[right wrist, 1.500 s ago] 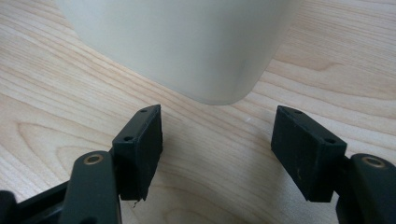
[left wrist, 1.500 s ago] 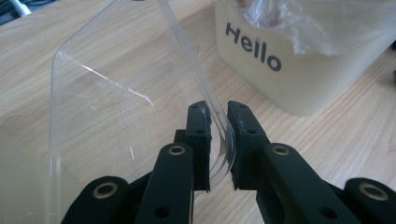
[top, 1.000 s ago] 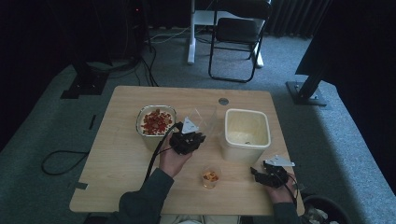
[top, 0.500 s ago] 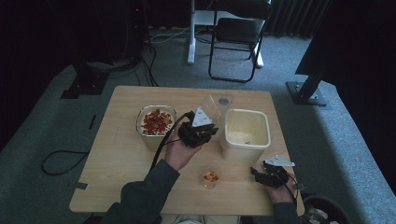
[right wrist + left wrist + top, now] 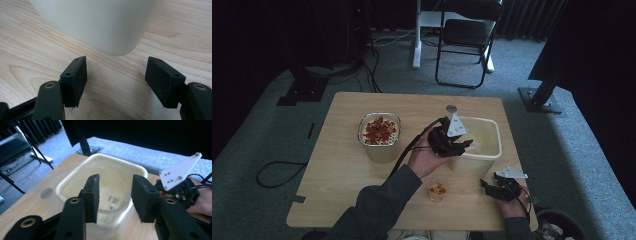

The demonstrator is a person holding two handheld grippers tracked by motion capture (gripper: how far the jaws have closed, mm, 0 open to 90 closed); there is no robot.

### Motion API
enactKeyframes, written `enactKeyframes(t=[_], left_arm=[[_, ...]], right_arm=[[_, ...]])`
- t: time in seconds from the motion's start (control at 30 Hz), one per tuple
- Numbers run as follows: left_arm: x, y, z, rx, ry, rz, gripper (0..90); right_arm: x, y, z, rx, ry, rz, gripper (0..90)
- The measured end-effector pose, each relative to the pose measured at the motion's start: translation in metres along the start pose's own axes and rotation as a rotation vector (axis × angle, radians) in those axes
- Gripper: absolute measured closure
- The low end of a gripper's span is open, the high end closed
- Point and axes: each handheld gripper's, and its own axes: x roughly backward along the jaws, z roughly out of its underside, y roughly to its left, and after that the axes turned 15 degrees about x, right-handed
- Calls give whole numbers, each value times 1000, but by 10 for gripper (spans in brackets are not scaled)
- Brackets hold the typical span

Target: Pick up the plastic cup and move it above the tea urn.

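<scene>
A: Now, left to right on the surface point(image 5: 337, 165): what is present?

B: A bowl point(image 5: 379, 136) of red and pale pieces at far left. Near centre, a small cup point(image 5: 437, 190) with orange contents.

A: Left tongs point(image 5: 460, 146)?

B: Raised over the near-left rim of the cream tub point(image 5: 479, 145). Jaws have just been opening; they stand apart with nothing between the pads.

A: Right tongs point(image 5: 486, 186)?

B: Resting at the near right edge, jaws apart and empty, aimed at the tub's near corner.
</scene>
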Motion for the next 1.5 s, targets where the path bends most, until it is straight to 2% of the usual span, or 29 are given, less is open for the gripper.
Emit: enactKeyframes(t=[0.03,0.23,0.37,0.43,0.5,0.6,0.67,0.83,1.0,1.13,1.37,1.5], left_arm=[[3,0,-1,8,-15,-4,558],[11,7,0,40,-41,-8,551],[15,16,6,59,-31,-8,549],[16,24,12,87,-18,3,548],[14,30,17,106,-4,-7,548],[15,36,26,111,11,-20,549],[19,40,32,129,9,-11,548],[28,51,47,157,17,-24,541],[37,58,62,165,27,-45,530],[44,63,73,184,25,-55,526],[54,69,98,223,27,-51,518],[57,71,110,230,35,-47,508]], right_arm=[[0,0,0,0,0,0,333],[0,0,0,1,0,1,333],[0,0,0,2,-1,1,333],[0,0,0,3,-1,1,333],[0,0,0,2,-2,2,333],[0,0,0,3,-1,1,334],[0,0,0,1,0,2,334],[1,1,0,1,-2,2,343],[1,3,0,4,-3,-2,347],[2,5,0,8,-4,-8,408],[4,9,-3,9,8,-13,454],[5,13,-4,8,13,-27,476]])
